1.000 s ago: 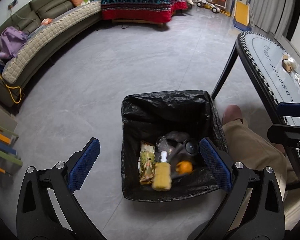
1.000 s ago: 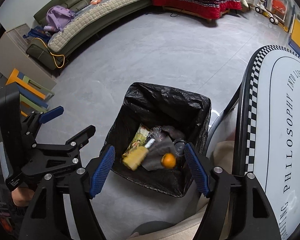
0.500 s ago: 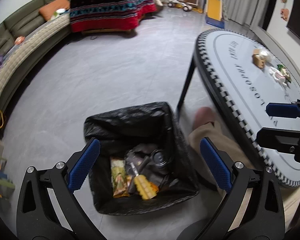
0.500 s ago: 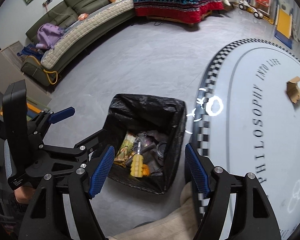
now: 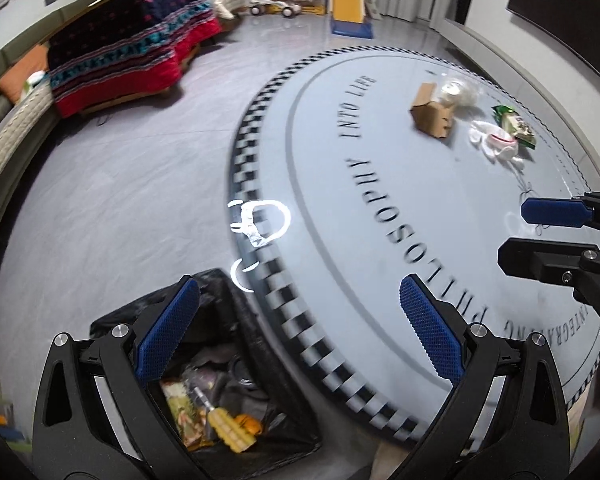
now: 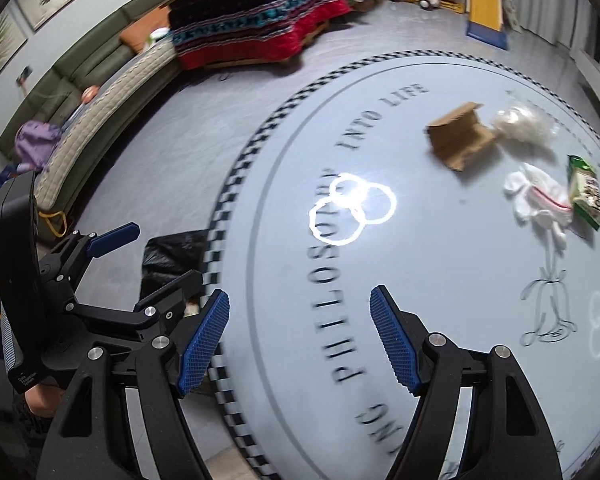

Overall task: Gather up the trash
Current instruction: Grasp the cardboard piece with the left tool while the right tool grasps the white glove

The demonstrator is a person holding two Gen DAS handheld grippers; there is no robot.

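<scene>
A black-bagged trash bin (image 5: 236, 412) stands on the floor by the round table's edge, holding a corn cob (image 5: 230, 434), an orange and wrappers. On the grey table (image 6: 440, 280) lie a torn brown cardboard piece (image 6: 458, 140), a clear plastic wrap (image 6: 526, 124), a white crumpled tissue (image 6: 538, 196) and a green snack packet (image 6: 586, 192). My left gripper (image 5: 296, 328) is open and empty over the bin and table edge. My right gripper (image 6: 300, 338) is open and empty above the table, short of the trash.
The table has a checkered rim (image 5: 256, 184) and printed lettering. A curved sofa (image 6: 100, 96), a red patterned blanket (image 6: 256, 20) and toy slides (image 5: 348, 4) stand far back across the grey floor.
Both grippers have swung up and right from over the bin toward the tabletop. The trash on the table has come closer into view. Both stay open.
</scene>
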